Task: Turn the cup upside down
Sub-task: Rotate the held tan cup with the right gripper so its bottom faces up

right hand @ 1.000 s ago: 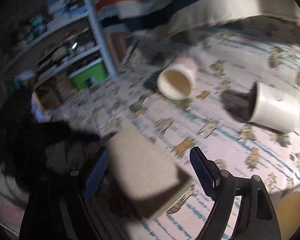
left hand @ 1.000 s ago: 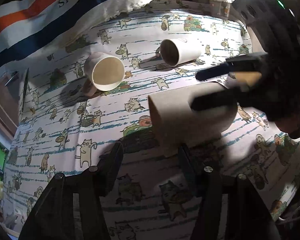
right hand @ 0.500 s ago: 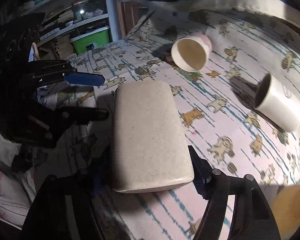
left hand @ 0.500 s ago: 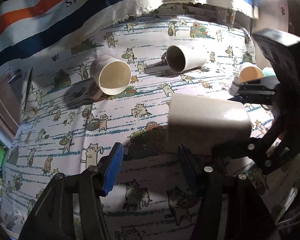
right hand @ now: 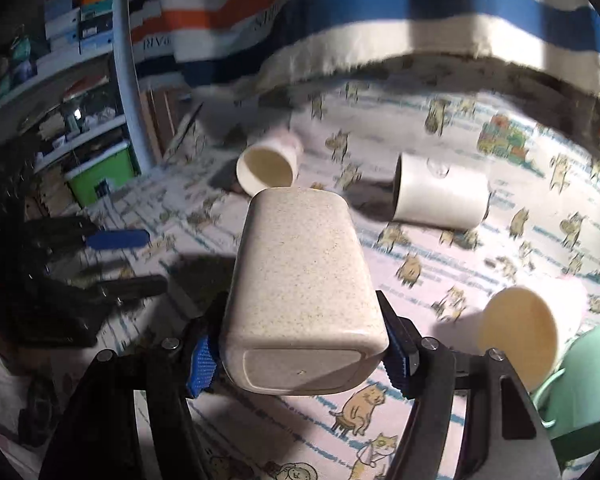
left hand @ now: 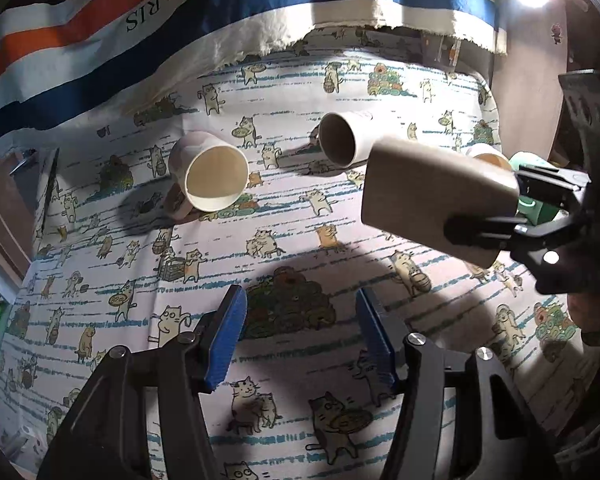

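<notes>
My right gripper (right hand: pixel 304 354) is shut on a speckled beige square cup (right hand: pixel 300 288), held near its base, lying sideways above the cloth with its mouth pointing away. In the left wrist view the same cup (left hand: pixel 436 196) hangs at the right, clamped by the right gripper (left hand: pixel 500 216), clear of the table. My left gripper (left hand: pixel 300 332) is open and empty above the cat-print cloth (left hand: pixel 260 280), left of and below the cup. It shows as dark fingers (right hand: pixel 116 240) at the left of the right wrist view.
A cream mug (left hand: pixel 208 172) and a white cup (left hand: pixel 344 142) lie on their sides at the back. A cream cup (right hand: pixel 520 336) and a green mug (right hand: pixel 580 384) lie at the right. A striped towel (left hand: pixel 220 12) hangs behind. Shelves (right hand: pixel 80 80) stand far left.
The right gripper has closed on the beige cup and lifted it up and to the right, off the cloth. The left gripper has stayed open and drawn back from it.
</notes>
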Motion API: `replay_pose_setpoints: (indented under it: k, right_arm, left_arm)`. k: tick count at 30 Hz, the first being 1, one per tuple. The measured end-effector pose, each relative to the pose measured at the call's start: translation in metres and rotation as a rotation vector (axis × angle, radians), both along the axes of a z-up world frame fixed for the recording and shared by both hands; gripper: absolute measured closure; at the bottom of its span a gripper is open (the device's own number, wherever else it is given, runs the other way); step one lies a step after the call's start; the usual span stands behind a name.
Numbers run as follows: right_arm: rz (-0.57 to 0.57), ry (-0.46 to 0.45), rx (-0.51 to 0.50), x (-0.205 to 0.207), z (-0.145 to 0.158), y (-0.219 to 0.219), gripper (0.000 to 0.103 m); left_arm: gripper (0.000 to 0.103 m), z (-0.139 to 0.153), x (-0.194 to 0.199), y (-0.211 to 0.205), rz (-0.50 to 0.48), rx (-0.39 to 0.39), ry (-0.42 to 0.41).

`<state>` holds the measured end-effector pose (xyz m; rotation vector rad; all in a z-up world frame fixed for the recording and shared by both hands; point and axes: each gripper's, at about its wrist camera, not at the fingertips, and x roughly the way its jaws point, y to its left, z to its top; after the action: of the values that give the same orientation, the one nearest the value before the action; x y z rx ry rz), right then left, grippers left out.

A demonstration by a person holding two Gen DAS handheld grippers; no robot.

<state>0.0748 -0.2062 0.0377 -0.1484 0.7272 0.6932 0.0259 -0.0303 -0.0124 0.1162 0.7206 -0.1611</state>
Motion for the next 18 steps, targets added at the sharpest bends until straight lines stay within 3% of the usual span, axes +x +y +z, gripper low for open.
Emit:
replay_pose_setpoints:
  k: [5, 18]
  right_arm:
    - [0.036, -0.017, -0.018, -0.006, 0.012, 0.006, 0.033]
    - [0.122, -0.034, -0.093, -0.028, 0.006, 0.032, 0.033]
  left_arm:
    - [0.047, 0.008, -0.002, 0.001, 0.004, -0.018, -0.036]
    - [0.047, 0.057, 0.015, 0.009, 0.002, -0.161, -0.126]
